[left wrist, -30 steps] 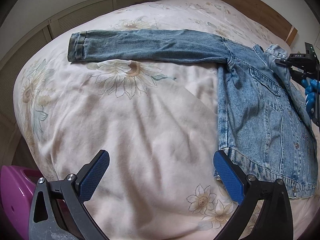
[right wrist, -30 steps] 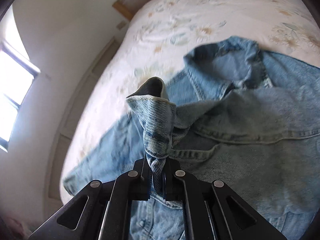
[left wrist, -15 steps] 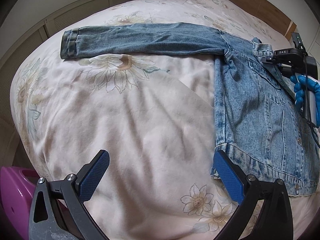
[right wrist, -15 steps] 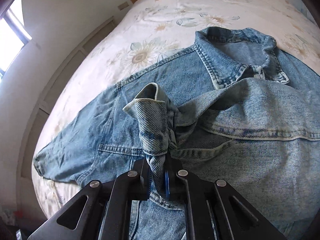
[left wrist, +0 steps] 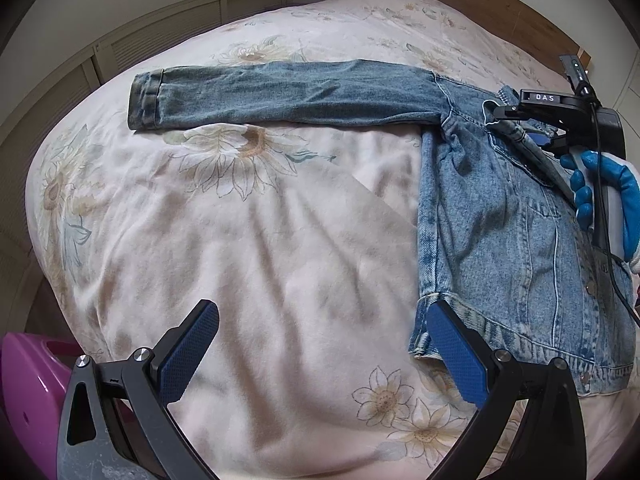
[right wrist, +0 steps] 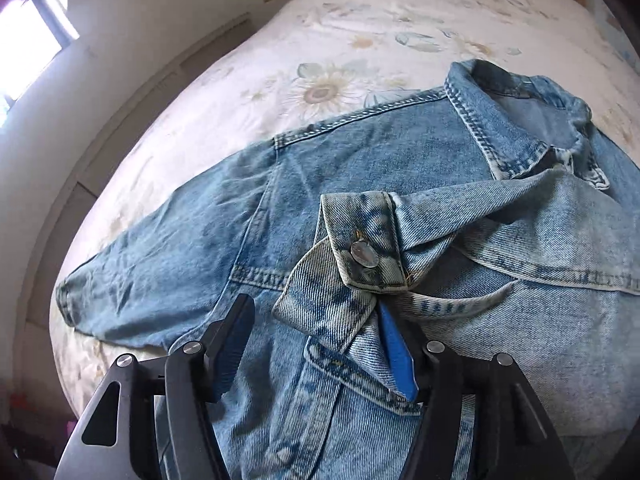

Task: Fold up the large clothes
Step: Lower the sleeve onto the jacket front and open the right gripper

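We see a denim jacket lying front side up on a bed covered with a pale floral sheet. In the left wrist view its one sleeve runs straight out to the left across the sheet, cuff at the far end, while the body of the jacket lies at the right edge, hem toward the camera.

Left gripper: jaws wide, nothing between the blue pads; it hangs over bare sheet, its right finger just in front of the jacket's hem corner. We cannot tell whether that finger touches the denim.

Right gripper: jaws opening. The other sleeve is folded across the jacket's chest, and its buttoned cuff lies on the front just ahead of the fingers. A flap of the cuff sits between the jaws (close against the right blue pad, clear of the left one), so it is not pinched.

From the left wrist view, the right gripper shows near the collar, carried by a hand in a blue glove.

A purple plastic object sits at the lower left, beside the bed.
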{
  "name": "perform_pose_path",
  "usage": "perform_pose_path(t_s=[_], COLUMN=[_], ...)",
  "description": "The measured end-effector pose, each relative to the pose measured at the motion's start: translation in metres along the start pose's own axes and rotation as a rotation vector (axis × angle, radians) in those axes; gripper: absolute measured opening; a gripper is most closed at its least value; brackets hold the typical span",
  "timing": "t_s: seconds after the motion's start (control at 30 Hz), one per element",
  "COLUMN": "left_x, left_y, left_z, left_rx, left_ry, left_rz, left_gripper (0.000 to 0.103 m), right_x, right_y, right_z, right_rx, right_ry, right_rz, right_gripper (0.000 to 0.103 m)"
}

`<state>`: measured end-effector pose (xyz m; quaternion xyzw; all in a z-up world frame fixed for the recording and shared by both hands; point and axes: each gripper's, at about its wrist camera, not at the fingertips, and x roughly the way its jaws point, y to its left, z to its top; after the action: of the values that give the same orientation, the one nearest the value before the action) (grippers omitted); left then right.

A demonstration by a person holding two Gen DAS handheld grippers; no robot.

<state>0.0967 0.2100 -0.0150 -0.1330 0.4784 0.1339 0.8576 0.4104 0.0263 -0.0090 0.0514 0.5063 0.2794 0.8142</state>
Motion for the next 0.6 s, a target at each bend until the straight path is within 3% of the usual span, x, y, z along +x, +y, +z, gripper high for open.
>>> perform_pose_path(t_s=[0.3,0.43,0.6], left_x=[0.011,0.014,0.023], left_y=[-0.005,-0.005,-0.008], left_z=[0.001,0.003,0.004], left_rx=[0.005,0.005,0.013], left_ry=[0.009,0.001,0.021], left_rz=[-0.017,-0.024,-0.019], left_gripper=[0.102,0.102,0.102], right_x=[-0.033,-0.043,-0.019], right_y=[-0.012,-0.042,-0.083], right_z=[0.007,0.022,0.030], right_rx=[-0.057,-0.048,0.013], right_ry=[-0.072,-0.133,-0.109], right_rz=[-0.003,-0.147,-0.267], right_gripper=[0.064,0.064,0.064])
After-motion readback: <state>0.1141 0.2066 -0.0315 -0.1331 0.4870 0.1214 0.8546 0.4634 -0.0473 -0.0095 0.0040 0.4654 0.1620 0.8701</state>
